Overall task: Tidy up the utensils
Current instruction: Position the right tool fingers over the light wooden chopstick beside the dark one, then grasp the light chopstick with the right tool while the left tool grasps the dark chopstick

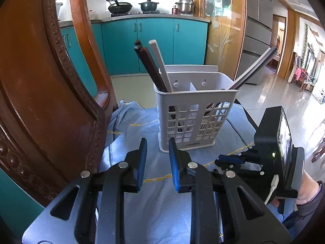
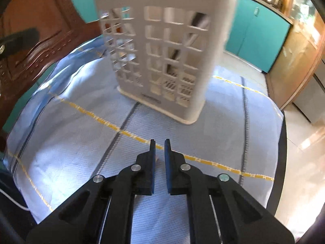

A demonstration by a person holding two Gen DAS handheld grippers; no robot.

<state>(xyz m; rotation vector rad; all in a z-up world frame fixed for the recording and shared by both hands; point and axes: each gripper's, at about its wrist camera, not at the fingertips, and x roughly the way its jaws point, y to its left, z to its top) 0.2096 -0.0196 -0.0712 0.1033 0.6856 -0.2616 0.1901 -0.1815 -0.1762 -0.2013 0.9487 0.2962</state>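
One holder [image 1: 196, 109], four chopsticks: three [image 1: 151, 65] left, one [image 1: 255, 69] right.

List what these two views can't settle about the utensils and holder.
- Left wrist view: lower ends of the chopsticks are hidden behind the holder wall; only slivers show through the slots.
- Right wrist view: holder is blurred, its rim cut by the top edge; contents unclear.
- Tablecloth in front: the grippers hide part.

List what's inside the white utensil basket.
The basket holds dark chopsticks and a pale one left of its divider, one dark chopstick right. The slotted wall partly hides their tips.
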